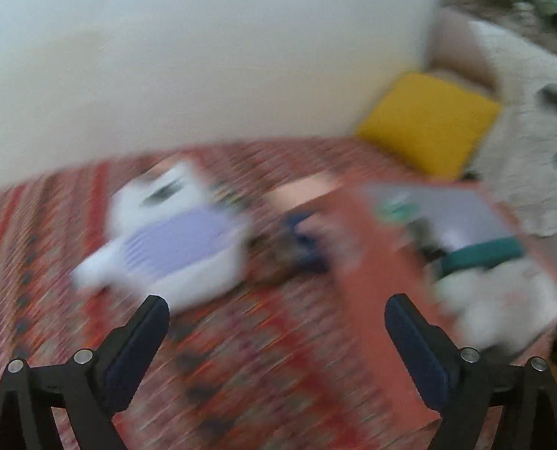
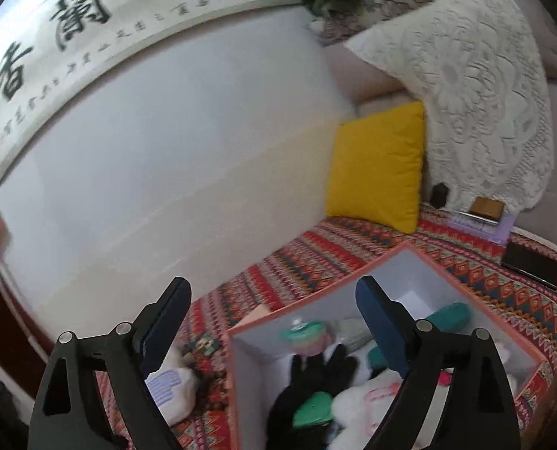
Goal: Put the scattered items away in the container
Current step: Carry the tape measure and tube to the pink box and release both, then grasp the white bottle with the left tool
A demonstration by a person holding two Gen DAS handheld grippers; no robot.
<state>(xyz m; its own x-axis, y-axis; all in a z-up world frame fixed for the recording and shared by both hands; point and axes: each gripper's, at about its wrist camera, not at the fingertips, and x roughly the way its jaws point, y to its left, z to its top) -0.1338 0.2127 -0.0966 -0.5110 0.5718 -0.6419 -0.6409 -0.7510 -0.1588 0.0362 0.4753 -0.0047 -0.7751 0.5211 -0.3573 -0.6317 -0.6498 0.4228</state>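
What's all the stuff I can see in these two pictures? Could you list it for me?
Box: one, salmon-pink outside, pale inside, on the patterned cover, right of centre.
Things in the box: several; a black glove-like item, green pieces, a white plush; exact count unclear.
White and lilac plush toy: one, on the cover left of the box, outside it.
Small dark item: one, blurred, between toy and box.
Patterned cover: one, red-orange.
Cushion: one, yellow, against the wall.
Lace throw: one, cream, over the sofa back.
Calligraphy scroll: one, on the wall.
Black flat object: one, far right.
Left gripper: jaws open, empty.
Right gripper: jaws open, empty.
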